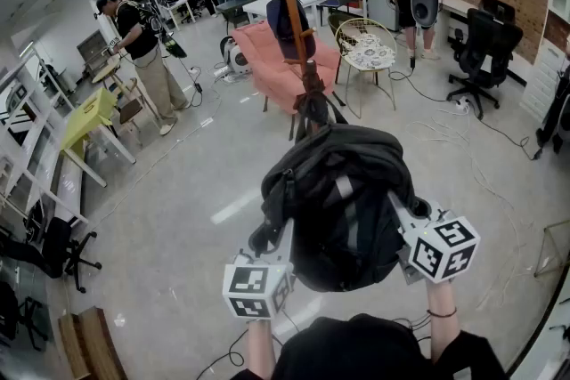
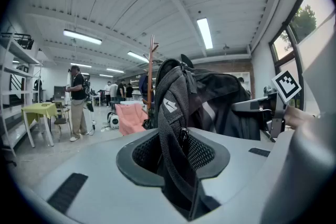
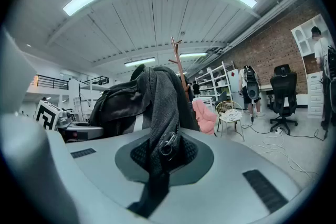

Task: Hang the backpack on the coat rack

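A black backpack (image 1: 343, 209) with grey stripes hangs in the air between my two grippers, in front of the coat rack (image 1: 292, 22), a tall orange-brown wooden pole with pegs. My left gripper (image 1: 267, 258) is shut on the left mesh shoulder strap (image 2: 170, 128), which runs down through its jaws. My right gripper (image 1: 411, 222) is shut on the right shoulder strap (image 3: 160, 118), near a metal ring. The rack pole (image 2: 151, 76) stands beyond the backpack (image 2: 210, 97) in the left gripper view, and the rack top (image 3: 177, 55) rises behind the bag (image 3: 123, 102) in the right gripper view.
A dark bag (image 1: 285, 18) hangs on the rack. Behind it are a pink sofa (image 1: 280, 62) and a wire chair (image 1: 367, 49). A black office chair (image 1: 481, 49) stands at right, yellow tables (image 1: 89, 116) at left. Several people stand around the room. Cables lie on the floor.
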A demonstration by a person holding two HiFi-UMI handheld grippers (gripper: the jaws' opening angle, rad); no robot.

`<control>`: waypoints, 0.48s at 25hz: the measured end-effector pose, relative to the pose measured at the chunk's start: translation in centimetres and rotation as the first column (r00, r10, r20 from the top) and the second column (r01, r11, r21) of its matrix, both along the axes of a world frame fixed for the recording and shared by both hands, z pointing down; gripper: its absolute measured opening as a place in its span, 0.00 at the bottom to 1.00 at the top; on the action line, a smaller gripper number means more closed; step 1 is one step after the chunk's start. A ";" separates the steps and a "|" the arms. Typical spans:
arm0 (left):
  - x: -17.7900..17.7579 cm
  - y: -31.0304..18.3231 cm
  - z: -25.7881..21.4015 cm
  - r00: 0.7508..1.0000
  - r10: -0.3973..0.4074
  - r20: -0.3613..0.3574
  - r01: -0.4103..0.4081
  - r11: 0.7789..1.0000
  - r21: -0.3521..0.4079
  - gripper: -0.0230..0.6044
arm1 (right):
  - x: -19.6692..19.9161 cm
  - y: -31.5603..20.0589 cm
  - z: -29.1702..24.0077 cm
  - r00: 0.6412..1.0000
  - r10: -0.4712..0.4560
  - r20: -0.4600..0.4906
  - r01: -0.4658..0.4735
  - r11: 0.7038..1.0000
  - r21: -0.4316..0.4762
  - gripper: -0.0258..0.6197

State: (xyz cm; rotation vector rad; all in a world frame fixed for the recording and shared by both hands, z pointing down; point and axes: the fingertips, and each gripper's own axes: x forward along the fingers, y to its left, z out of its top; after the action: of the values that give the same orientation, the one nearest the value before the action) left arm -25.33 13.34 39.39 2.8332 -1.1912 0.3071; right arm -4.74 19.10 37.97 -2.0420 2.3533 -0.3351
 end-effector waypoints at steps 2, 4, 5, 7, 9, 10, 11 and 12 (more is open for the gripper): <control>-0.1 -0.3 0.1 1.000 -0.002 0.001 0.002 1.000 -0.001 0.23 | -0.1 -0.3 0.1 1.000 -0.002 0.000 0.002 1.000 0.000 0.08; 0.0 -0.5 0.2 1.000 -0.004 0.002 0.004 1.000 -0.002 0.23 | 0.0 -0.5 0.2 1.000 -0.004 0.001 0.004 1.000 -0.001 0.08; 0.1 -0.5 0.3 1.000 -0.005 0.002 0.005 1.000 -0.003 0.23 | 0.1 -0.6 0.3 1.000 -0.004 0.002 0.004 1.000 -0.002 0.08; 0.5 -0.6 0.3 1.000 -0.006 0.004 0.006 1.000 -0.009 0.23 | 0.5 -0.8 0.4 1.000 -0.004 0.003 0.004 1.000 -0.005 0.08; 0.8 -0.8 0.3 1.000 -0.007 0.007 0.007 1.000 -0.016 0.23 | 0.8 -1.0 0.4 1.000 -0.004 0.005 0.004 1.000 -0.013 0.08; 0.9 -1.0 0.3 1.000 -0.009 0.008 0.009 1.000 -0.018 0.23 | 1.0 -1.2 0.4 1.000 -0.005 0.006 0.005 1.000 -0.017 0.08; 1.0 -1.1 0.4 1.000 -0.011 0.010 0.012 1.000 -0.022 0.23 | 1.1 -1.3 0.5 1.000 -0.005 0.009 0.005 1.000 -0.023 0.08; 1.1 -1.2 0.4 1.000 -0.014 0.011 0.015 1.000 -0.026 0.23 | 1.2 -1.4 0.5 1.000 -0.004 0.012 0.005 1.000 -0.027 0.08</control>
State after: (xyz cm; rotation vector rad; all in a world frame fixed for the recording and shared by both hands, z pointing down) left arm -24.24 12.11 39.81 2.8036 -1.2003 0.3356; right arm -3.51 17.68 38.52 -2.0408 2.3600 -0.3802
